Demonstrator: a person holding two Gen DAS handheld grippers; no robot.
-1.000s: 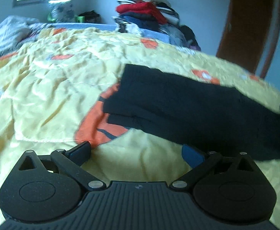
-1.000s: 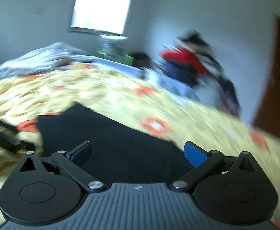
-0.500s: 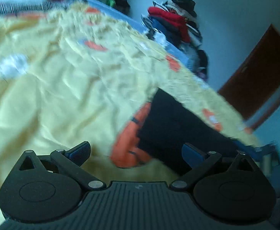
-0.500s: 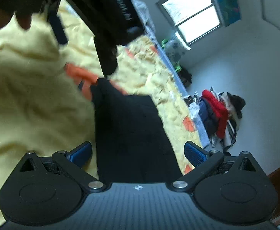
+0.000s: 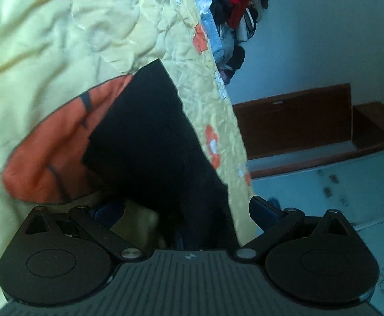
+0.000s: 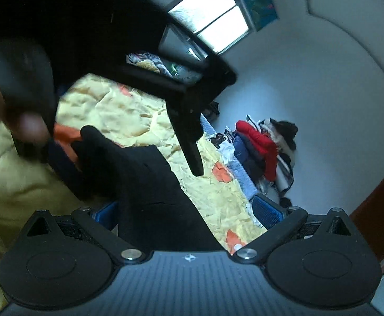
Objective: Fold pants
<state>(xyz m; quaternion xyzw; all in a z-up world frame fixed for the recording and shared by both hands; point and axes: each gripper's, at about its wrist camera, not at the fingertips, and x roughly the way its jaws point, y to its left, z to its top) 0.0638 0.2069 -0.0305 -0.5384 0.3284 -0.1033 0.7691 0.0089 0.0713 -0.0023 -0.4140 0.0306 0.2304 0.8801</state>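
Observation:
Black pants (image 5: 150, 131) lie folded lengthwise on a yellow bedspread (image 5: 47, 39) with orange fish prints, close to the bed's right edge. My left gripper (image 5: 186, 210) is open, low over the near end of the pants, with the dark cloth running in between its blue pads (image 5: 264, 210). In the right wrist view the pants (image 6: 144, 184) also reach in between the fingers of my open right gripper (image 6: 188, 212). The left gripper (image 6: 192, 142) hangs close above the pants at upper left, held by a hand (image 6: 29, 126). Whether either pad touches cloth is unclear.
A pile of clothes (image 6: 260, 147) with a red garment stands against the wall past the bed; it shows too in the left wrist view (image 5: 234, 8). A window (image 6: 213, 23) is behind. A brown door (image 5: 297, 121) and pale floor (image 5: 323, 197) lie beyond the bed's edge.
Both grippers have rolled sideways and dropped close to the near end of the pants, which now lies between their fingers. The left gripper and its hand have come large into the right wrist view.

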